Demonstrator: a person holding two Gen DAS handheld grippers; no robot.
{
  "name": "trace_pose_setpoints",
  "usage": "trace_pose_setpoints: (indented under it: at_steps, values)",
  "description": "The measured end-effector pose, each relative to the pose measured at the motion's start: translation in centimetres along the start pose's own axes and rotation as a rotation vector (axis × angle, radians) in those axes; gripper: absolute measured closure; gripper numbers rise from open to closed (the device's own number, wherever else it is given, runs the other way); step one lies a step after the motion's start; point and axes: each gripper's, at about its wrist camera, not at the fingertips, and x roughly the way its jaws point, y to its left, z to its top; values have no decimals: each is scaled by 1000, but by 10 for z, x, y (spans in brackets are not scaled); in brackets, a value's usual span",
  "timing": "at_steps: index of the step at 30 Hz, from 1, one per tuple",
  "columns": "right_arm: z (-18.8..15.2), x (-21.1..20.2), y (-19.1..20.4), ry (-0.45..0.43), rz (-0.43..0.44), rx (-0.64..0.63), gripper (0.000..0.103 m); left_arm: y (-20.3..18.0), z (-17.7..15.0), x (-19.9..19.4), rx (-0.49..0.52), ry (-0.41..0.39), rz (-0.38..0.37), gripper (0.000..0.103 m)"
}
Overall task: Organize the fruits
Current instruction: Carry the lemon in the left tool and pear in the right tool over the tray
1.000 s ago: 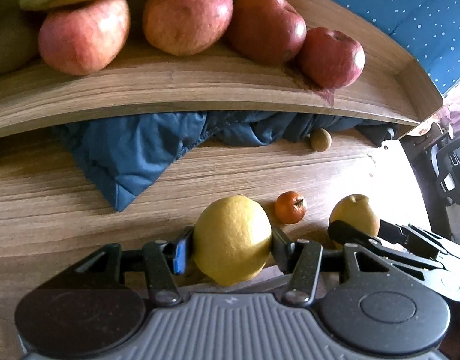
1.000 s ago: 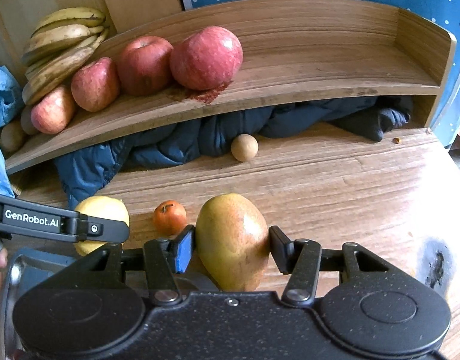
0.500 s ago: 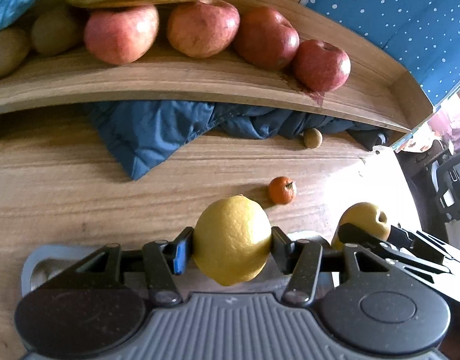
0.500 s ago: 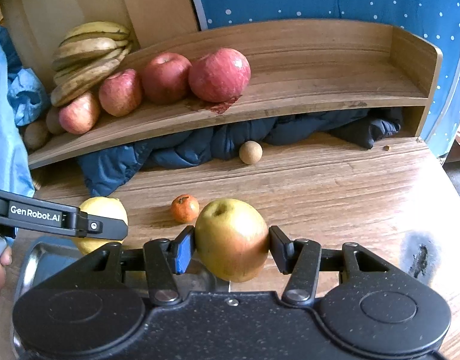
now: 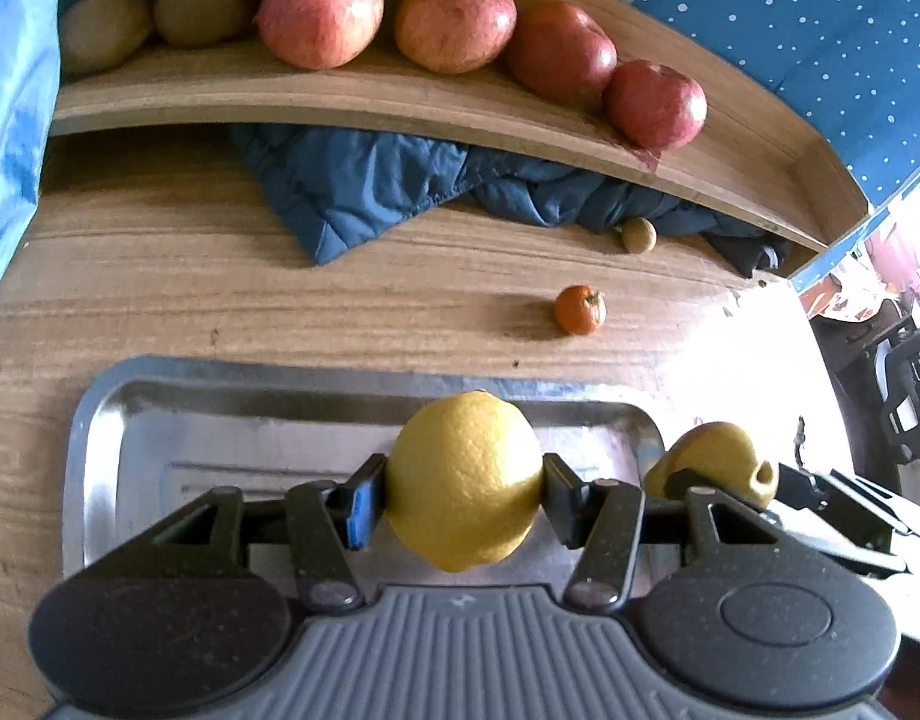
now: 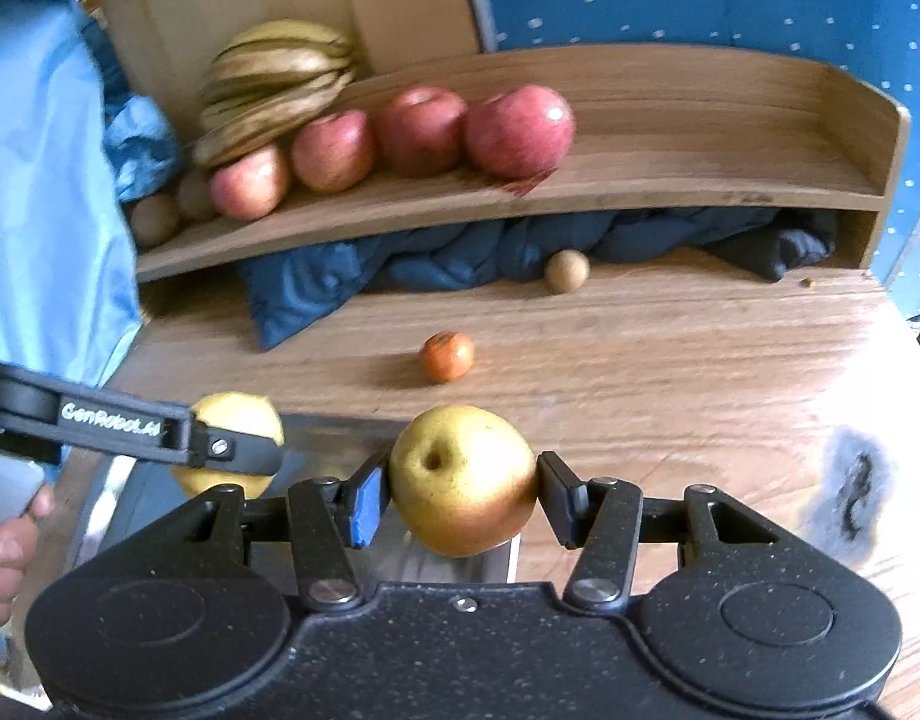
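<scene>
Wood-grain surface (image 5: 279,300) filled both views, with a raised shelf (image 6: 670,180) at 12 o'clock backed by blue dotted fabric. On that shelf 4 red apples (image 5: 453,24) sat in a row, bananas (image 6: 273,78) piled at their left end and brownish fruits beyond; that part looked sorted already. A metal tray (image 5: 219,414) lay bare at 6 o'clock in the left wrist view. Over it the left claw (image 5: 463,486) was clamped on a lemon (image 5: 463,480), held clear of the tray floor as far as I could tell. The right claw (image 6: 463,480) gripped a yellow pear (image 6: 460,480) at the tray's right edge. Neither fruit was set down yet. A small tangerine (image 5: 580,310) at 1 o'clock and a tan round fruit (image 5: 638,234) by the crumpled blue jacket (image 5: 369,186) remained loose, so I judged the job roughly midway.
</scene>
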Motion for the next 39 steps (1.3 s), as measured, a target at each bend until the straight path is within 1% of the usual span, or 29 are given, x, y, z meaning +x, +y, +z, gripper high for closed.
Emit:
trace_pose_setpoints:
  at_steps: [3, 9, 14, 30, 36, 39]
  values:
    - [-7, -1, 7, 20, 29, -23, 49, 1, 0, -2, -1, 2, 1, 45]
    - [-21, -4, 15, 48, 60, -41, 49, -1, -13, -8, 1, 5, 8, 45]
    - [-29, -8, 15, 48, 63, -36, 49, -4, -20, -8, 13, 18, 12, 45]
    - [-46, -17, 9, 68, 75, -16, 48, -15, -29, -6, 41, 42, 27, 45]
    - [-51, -19, 9, 81, 69, -15, 48, -16, -31, -8, 42, 41, 29, 45]
    - [-52, -21, 10, 74, 73, -19, 48, -17, -33, -12, 45, 27, 22, 45]
